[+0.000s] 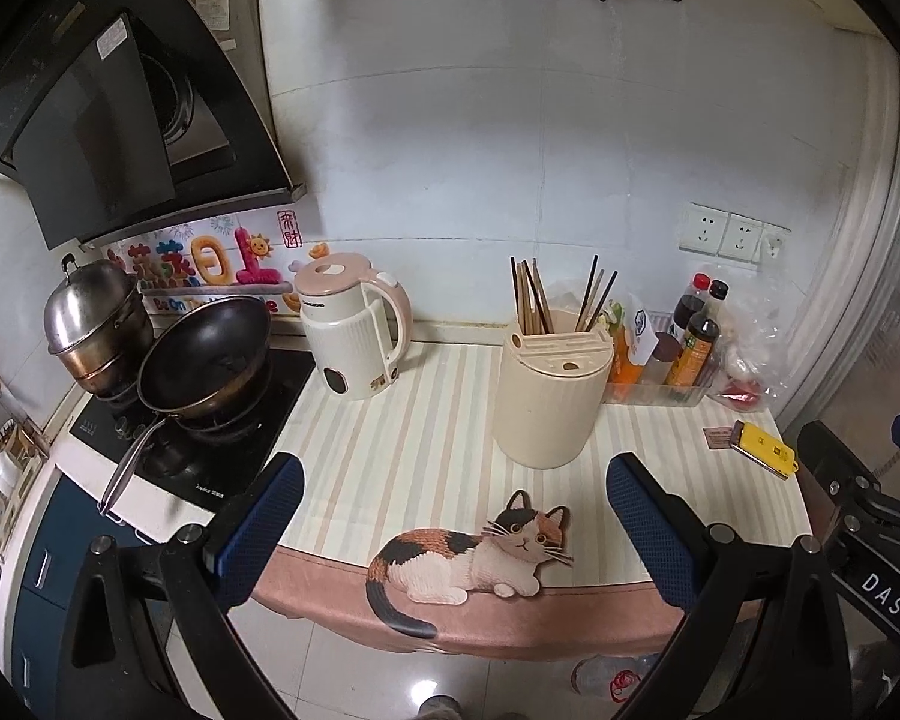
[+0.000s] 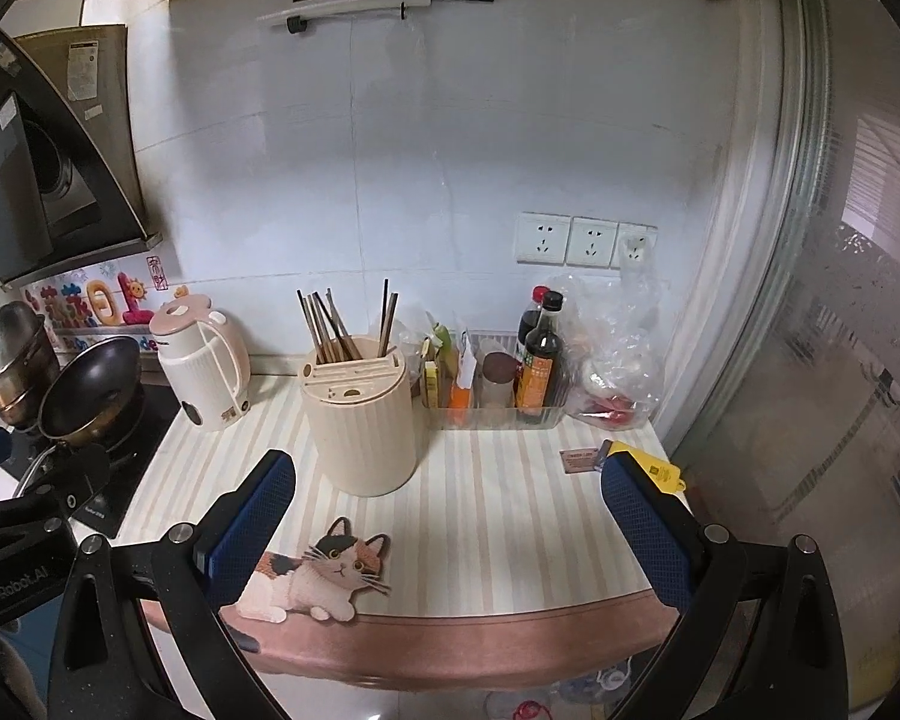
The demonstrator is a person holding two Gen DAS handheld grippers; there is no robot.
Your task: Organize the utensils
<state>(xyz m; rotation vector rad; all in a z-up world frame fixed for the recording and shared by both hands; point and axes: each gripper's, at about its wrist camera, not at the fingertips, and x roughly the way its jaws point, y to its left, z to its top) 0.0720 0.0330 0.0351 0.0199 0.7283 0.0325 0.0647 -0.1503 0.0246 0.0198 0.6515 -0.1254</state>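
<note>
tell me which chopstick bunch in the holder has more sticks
The left bunch in the utensil holder: a crowded fan of sticks, while the right bunch has only a few.

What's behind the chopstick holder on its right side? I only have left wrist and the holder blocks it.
Observer: A clear tray of condiments starts just behind the chopstick holder. A small yellow box stands at the tray's left end.
Operator: Right claw open? I only see its side.
Observer: Yes. The right claw is wide open and holds nothing.
</note>
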